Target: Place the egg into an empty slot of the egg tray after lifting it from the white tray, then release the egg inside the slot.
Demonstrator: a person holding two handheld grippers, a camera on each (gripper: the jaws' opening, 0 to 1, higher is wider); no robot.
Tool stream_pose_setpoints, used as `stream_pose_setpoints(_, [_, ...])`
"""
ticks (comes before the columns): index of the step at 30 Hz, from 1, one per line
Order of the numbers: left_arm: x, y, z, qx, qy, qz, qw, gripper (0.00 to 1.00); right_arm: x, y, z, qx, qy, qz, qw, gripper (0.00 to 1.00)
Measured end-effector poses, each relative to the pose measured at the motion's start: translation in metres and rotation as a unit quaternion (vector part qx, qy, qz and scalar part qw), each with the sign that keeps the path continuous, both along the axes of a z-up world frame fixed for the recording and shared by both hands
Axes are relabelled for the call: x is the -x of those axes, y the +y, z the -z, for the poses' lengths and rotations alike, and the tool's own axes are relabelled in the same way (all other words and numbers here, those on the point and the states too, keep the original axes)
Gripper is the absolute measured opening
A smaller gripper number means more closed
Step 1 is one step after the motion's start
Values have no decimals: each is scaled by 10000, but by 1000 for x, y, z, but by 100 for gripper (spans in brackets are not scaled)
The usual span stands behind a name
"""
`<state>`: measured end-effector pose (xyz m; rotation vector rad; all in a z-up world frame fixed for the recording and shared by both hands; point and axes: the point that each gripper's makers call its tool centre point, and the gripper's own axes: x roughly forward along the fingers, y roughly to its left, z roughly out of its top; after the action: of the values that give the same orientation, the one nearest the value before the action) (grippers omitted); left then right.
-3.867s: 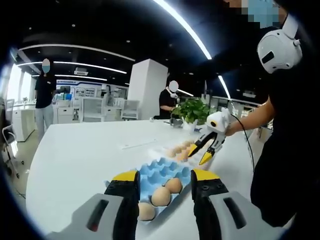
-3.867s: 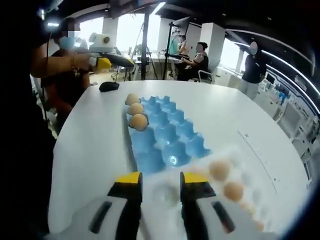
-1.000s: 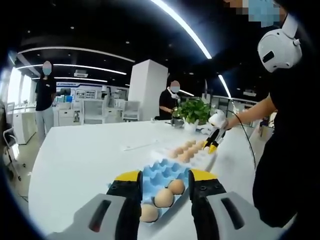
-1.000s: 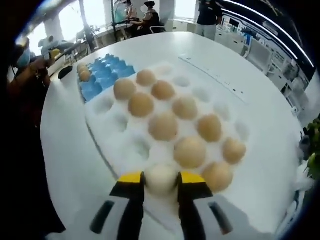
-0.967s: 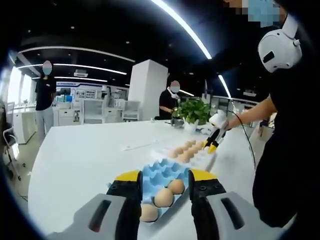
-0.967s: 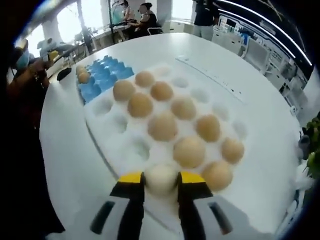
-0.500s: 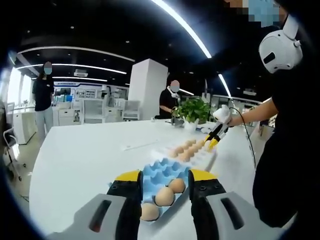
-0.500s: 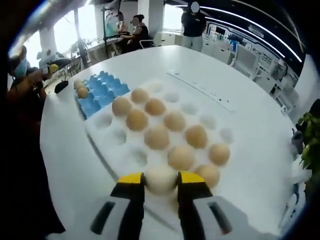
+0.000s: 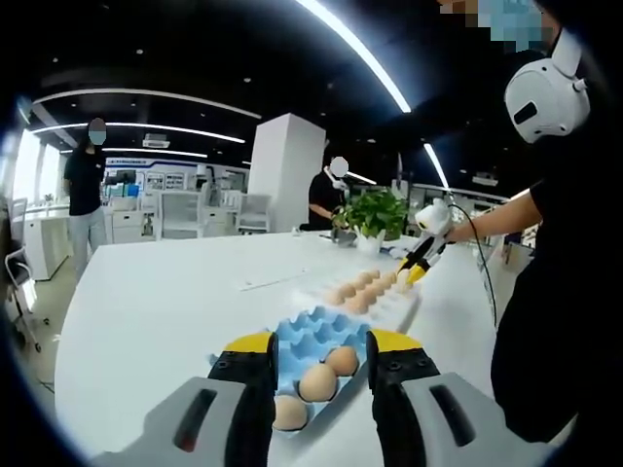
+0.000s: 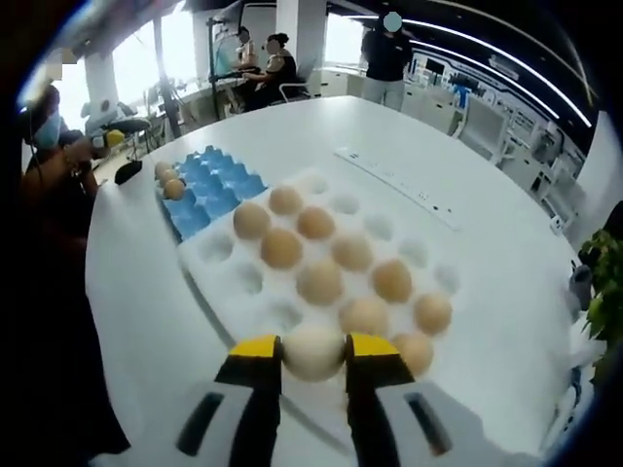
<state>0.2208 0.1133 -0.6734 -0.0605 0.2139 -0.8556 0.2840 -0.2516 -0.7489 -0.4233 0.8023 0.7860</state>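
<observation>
In the right gripper view my right gripper (image 10: 313, 354) is shut on a pale egg (image 10: 313, 350) and holds it above the near edge of the white tray (image 10: 226, 277), which carries several brown eggs. The blue egg tray (image 10: 216, 190) lies beyond it with three eggs (image 10: 171, 181) along its far left side. In the left gripper view my left gripper (image 9: 320, 357) stands open above the blue egg tray (image 9: 310, 336), with three eggs (image 9: 318, 381) between its jaws. The right gripper (image 9: 422, 255) hovers past the white tray (image 9: 378, 295).
Both trays rest on a large white table (image 10: 487, 243). A long white strip (image 10: 394, 187) lies on it beyond the white tray, and a black mouse (image 10: 127, 171) sits near the far left edge. A potted plant (image 9: 375, 216) stands at the table's far end. People stand and sit around.
My right gripper has risen with the pale egg, lifting it out of its slot in the white tray. The left gripper has stayed in place.
</observation>
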Motion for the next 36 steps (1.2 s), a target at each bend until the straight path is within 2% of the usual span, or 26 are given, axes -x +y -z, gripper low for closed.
stream_pose_setpoints(4, [0, 0, 0, -5, 5, -3, 10000, 36, 1, 23, -1, -220, 33, -206, 9995, 24])
stream_pose_setpoints(12, [1, 0, 0, -20, 13, -3, 10000, 36, -2, 60, -1, -446, -34, -605, 9972, 24])
stream_pose_setpoints(17, [0, 0, 2, -38, 23, -5, 10000, 37, 2, 84, -1, -566, 26, -856, 9947, 25])
stream_pose_setpoints(27, [-3, 2, 2, -47, 19, 7, 10000, 37, 11, 145, -1, -874, 73, -1516, 9845, 25])
stream_pose_setpoints(36, [-3, 3, 2, -46, 23, -11, 10000, 37, 19, 182, 3, -982, 162, -1919, 9764, 25])
